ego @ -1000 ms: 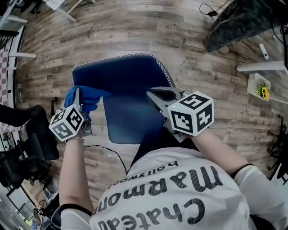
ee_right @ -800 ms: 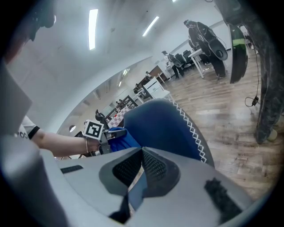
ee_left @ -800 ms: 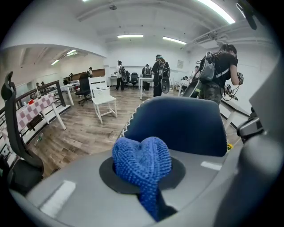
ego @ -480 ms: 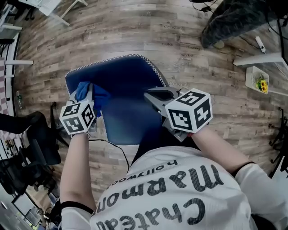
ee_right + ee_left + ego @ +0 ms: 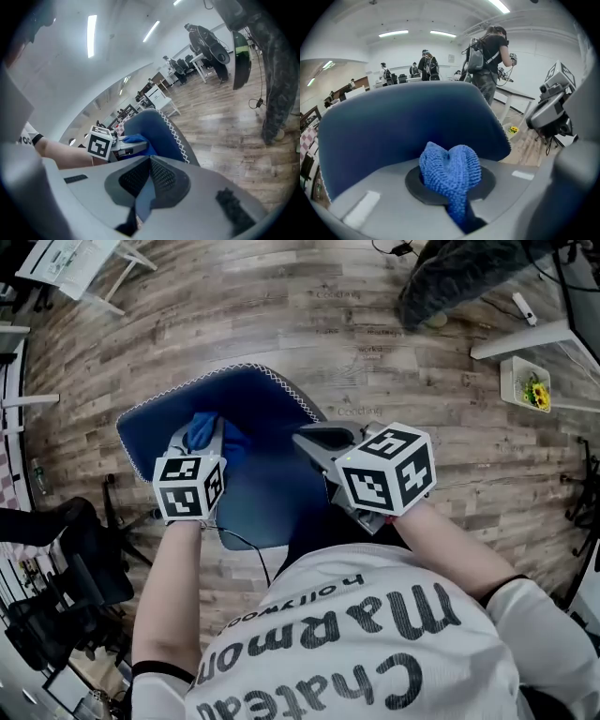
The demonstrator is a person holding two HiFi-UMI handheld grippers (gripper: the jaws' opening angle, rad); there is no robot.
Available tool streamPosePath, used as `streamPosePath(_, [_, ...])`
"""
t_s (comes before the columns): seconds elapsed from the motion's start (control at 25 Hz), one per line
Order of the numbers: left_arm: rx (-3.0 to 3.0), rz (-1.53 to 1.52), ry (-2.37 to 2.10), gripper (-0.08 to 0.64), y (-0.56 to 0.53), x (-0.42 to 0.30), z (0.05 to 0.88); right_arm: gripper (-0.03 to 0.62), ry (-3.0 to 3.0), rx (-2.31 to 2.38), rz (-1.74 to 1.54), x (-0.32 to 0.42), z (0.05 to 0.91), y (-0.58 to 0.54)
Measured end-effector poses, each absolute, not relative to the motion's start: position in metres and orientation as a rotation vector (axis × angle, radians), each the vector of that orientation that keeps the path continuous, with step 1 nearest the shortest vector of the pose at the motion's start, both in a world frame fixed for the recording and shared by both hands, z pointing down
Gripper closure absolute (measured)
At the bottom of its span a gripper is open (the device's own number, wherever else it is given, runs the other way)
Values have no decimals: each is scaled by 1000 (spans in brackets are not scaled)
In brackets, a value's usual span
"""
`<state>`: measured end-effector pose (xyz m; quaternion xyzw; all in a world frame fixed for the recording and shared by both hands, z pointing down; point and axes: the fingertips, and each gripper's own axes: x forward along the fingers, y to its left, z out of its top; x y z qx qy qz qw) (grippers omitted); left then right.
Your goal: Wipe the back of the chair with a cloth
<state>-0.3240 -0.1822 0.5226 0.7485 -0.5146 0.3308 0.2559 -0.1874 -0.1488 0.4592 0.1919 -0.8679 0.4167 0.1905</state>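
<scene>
Blue knitted cloth [image 5: 450,168]: soft, light, bunches easily. We judge the best hold is at the gathered middle, lobes left free to wipe. Left gripper [image 5: 451,187] clamped on it there, cloth at upper left of dark blue fabric chair back [image 5: 393,122]; contact unclear. Right gripper [image 5: 150,161] pinched narrow on chair back's white-stitched right edge; we judge it a steadying hold. Both forearms reach forward and down.
</scene>
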Motion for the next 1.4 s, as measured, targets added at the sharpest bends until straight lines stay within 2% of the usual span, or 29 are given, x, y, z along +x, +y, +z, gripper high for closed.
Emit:
streamPosePath(0.2, [2125, 846, -1279, 518, -199, -263, 517, 580, -2429, 588, 1196, -169, 463, -152])
streamPosePath(0.6, [2260, 793, -1124, 518, -198, -193, 499, 580, -2424, 656, 1239, -148, 471, -154])
streamPosePath(0.88, [2298, 855, -1113, 520, -198, -186, 502, 580, -2417, 671, 1224, -138, 469, -153])
streamPosePath(1.08, [2154, 823, -1233, 520, -192, -230, 516, 580, -2405, 661, 1220, -142, 470, -151])
streamPosePath(1.4, [1662, 832, -1633, 518, -144, -404, 538, 580, -2383, 601, 1190, -142, 478, -143])
